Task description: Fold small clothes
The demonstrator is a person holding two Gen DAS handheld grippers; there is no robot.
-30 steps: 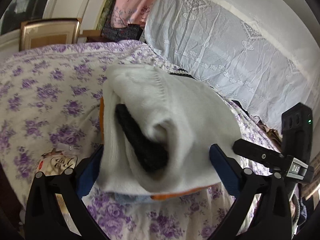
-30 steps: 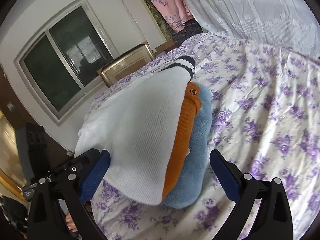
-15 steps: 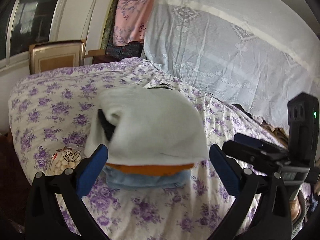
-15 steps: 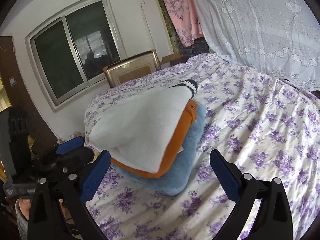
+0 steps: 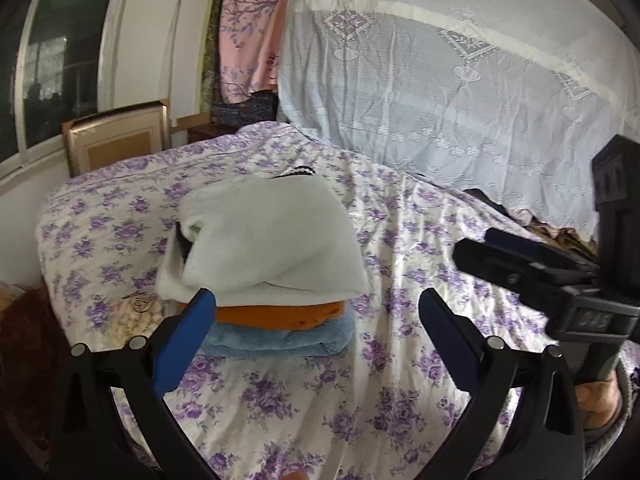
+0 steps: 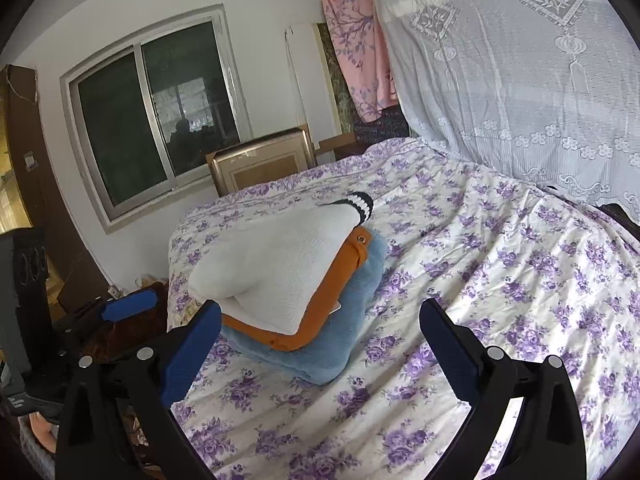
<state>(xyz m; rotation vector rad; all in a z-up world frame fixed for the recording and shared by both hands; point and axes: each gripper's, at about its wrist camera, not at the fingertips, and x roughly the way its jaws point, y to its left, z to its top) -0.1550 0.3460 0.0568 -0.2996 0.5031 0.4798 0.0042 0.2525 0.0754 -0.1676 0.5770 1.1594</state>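
Observation:
A folded white knit garment [image 5: 272, 240] with a black-and-white striped cuff [image 6: 360, 202] lies on top of a folded orange garment [image 5: 280, 314] and a folded light blue fleece [image 5: 280, 338]; the stack sits on the floral bedsheet [image 5: 400, 380]. In the right wrist view the stack shows as white [image 6: 272, 260], orange [image 6: 332, 284] and blue [image 6: 340, 332] layers. My left gripper [image 5: 316, 324] is open and empty, drawn back from the stack. My right gripper [image 6: 320, 336] is open and empty, also back from it, and shows at the right of the left wrist view [image 5: 532, 268].
A white lace curtain [image 5: 440, 80] hangs along the bed's far side. A pink floral cloth [image 5: 252, 32] hangs in the corner. A tan headboard [image 6: 260, 164] and a window [image 6: 156, 120] stand beyond the bed. A small packet [image 5: 132, 312] lies beside the stack.
Both grippers have pulled back and up from the stack. The white garment, held up between the jaws one second ago, now lies flat on the orange one.

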